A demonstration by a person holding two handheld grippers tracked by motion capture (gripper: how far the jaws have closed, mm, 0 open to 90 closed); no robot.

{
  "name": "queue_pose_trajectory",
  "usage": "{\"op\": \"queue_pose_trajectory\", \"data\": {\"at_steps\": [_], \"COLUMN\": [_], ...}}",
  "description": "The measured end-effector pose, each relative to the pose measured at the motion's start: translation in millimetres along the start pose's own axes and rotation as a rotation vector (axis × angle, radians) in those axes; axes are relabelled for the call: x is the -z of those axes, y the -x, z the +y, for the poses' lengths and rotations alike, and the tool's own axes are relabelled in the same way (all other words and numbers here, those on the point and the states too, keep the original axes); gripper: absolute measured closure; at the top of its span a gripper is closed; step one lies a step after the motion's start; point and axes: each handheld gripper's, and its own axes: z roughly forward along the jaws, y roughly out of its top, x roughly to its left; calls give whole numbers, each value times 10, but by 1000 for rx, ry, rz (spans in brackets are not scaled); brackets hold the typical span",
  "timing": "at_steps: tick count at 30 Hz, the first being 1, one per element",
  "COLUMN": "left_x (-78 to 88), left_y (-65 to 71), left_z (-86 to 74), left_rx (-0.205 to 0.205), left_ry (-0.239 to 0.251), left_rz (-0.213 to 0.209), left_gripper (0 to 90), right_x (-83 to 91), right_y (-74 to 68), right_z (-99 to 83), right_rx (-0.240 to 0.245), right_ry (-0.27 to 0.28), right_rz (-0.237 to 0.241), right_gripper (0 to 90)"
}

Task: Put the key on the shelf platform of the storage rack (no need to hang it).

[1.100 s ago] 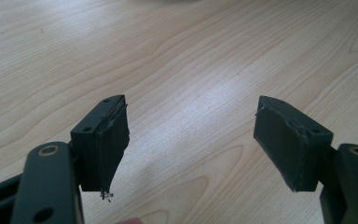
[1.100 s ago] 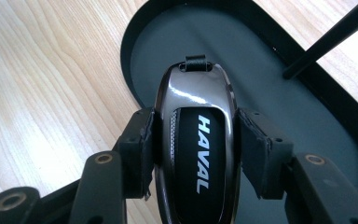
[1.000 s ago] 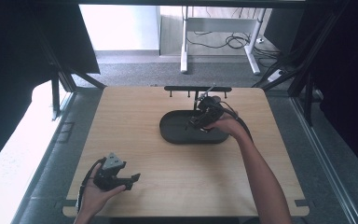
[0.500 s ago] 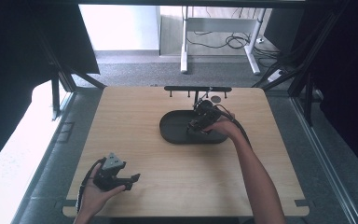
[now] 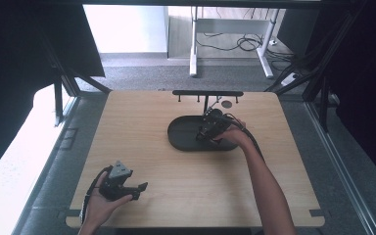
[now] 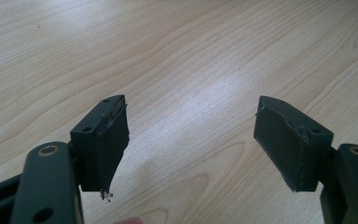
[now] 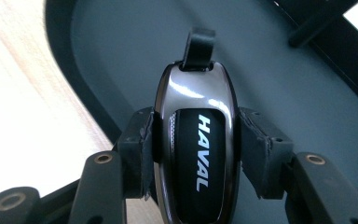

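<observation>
Your right gripper (image 7: 193, 140) is clamped on a glossy key fob (image 7: 195, 144), one pad (image 7: 137, 149) pressed against each long side of it, so the fob sits squarely between your fingers with its dark face and the white lettering HAVAL turned toward the camera. A short black loop (image 7: 198, 46) sticks out of the fob's far end, beyond your fingertips. Under and past the fingers lies the dark oval tray (image 7: 279, 84), its raised rim curving off to the left of your left-hand pad, with pale wooden table (image 7: 23, 121) outside that rim. From the high view, your right gripper (image 5: 210, 128) is over the tray (image 5: 183, 134), near its far side, just short of the black rack (image 5: 208, 93) that stands at the table's back edge; whether the fob touches the tray floor cannot be told. Your left gripper (image 6: 191, 140) has its jaws spread wide with nothing between them, only bare wood grain of the table (image 6: 191, 56) ahead of and below the pads (image 6: 105, 140). In the high view that gripper (image 5: 122, 183) rests low at the near left of the table (image 5: 142, 122), well apart from the tray and your other hand (image 5: 235, 137).
</observation>
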Motion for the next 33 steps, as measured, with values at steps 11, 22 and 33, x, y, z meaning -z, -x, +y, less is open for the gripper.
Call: {"op": "queue_pose_trajectory", "data": {"at_steps": [11, 22, 33], "left_x": [-20, -27, -38], "left_y": [10, 12, 35], "left_z": [-5, -9, -4], "left_rx": [-1, -3, -8], "left_ry": [-7, -13, -19], "left_rz": [0, -2, -4], "left_gripper": [264, 264, 263], "right_x": [-157, -239, -269], "right_y": [69, 83, 109], "right_z": [-70, -90, -150], "right_rx": [9, 1, -17], "right_ry": [-42, -57, -63], "right_rz": [-26, -23, -42], "right_gripper": [492, 489, 410]}}
